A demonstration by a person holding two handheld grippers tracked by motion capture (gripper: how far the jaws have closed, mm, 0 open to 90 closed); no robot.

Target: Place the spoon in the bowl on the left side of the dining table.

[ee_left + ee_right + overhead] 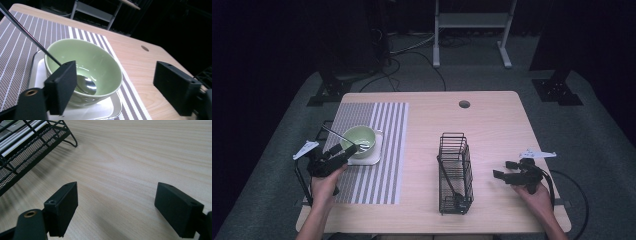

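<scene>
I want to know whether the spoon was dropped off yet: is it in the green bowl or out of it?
In. The spoon lies with its head in the bottom of the green bowl, handle leaning over the rim; the left gripper's jaws stand open, apart from it.

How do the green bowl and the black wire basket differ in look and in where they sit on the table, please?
The bowl is round, solid and pale green; the wire basket is long, boxy, black and see-through. The bowl sits on a small white tray on the striped mat; the basket stands straight on the bare wooden table. The bowl holds a metal spoon. Both stand upright and open on top.
</scene>
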